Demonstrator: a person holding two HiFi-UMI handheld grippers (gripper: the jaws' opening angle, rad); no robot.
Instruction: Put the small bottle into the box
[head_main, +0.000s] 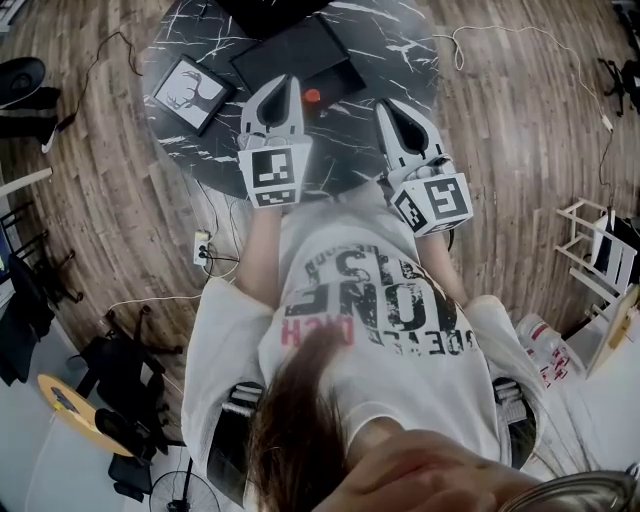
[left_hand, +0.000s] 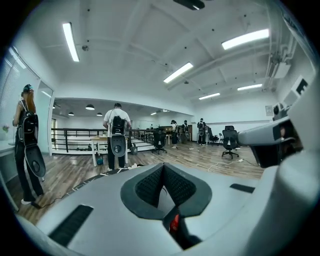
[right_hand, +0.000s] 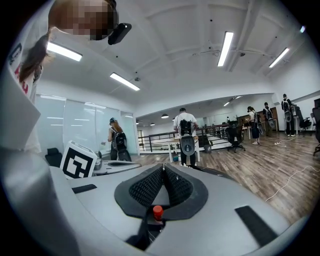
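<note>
The small bottle (head_main: 312, 97) with a red cap stands on the dark marble table (head_main: 400, 40), just in front of the flat black box (head_main: 262, 62). My left gripper (head_main: 284, 82) hovers just left of the bottle with its jaws together and nothing between them. My right gripper (head_main: 388, 105) is to the bottle's right, also shut and empty. In the left gripper view the shut left gripper (left_hand: 163, 165) points out into the room, and the bottle's red cap (left_hand: 174, 223) shows low behind the pads. In the right gripper view the bottle (right_hand: 157, 212) peeks out under the closed right gripper (right_hand: 163, 166).
A framed picture (head_main: 190, 92) lies at the table's left. A power strip (head_main: 203, 247) and cables lie on the wooden floor beside the table. Several people (left_hand: 117, 135) with gear stand farther off in the room, near desks and office chairs (left_hand: 230, 142).
</note>
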